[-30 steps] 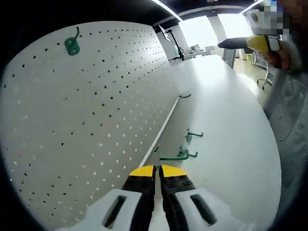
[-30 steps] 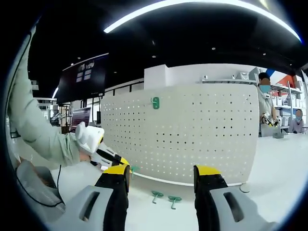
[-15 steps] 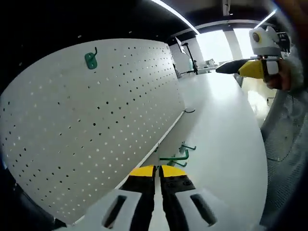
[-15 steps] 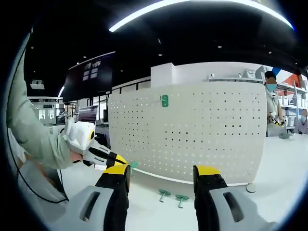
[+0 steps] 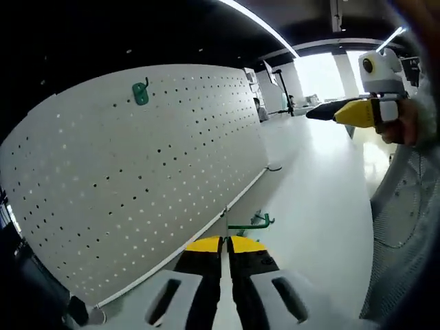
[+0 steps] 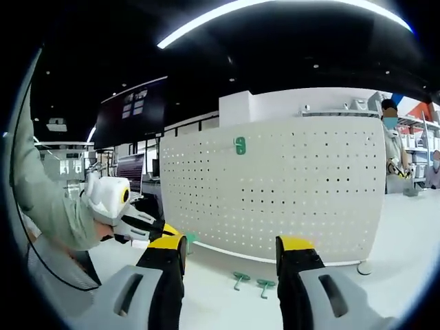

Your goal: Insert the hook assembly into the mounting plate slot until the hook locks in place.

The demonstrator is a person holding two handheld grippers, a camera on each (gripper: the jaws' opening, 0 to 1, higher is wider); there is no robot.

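Left gripper (image 5: pixel 222 242) clamped on green hook (image 5: pixel 249 223), beside pegboard (image 5: pixel 124 179)

A lab or workshop hall. A white pegboard (image 6: pixel 275 185) stands on a long white desk (image 5: pixel 309 199). Strip lights (image 6: pixel 275 10) and a wall screen (image 6: pixel 130 110) hang above.

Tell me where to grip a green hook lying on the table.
Take a loose green hook by its thin stem, coming down from above with the open right tool. It lies flat on the table in front of the pegboard, so the stem is the narrow part the jaws can close across.
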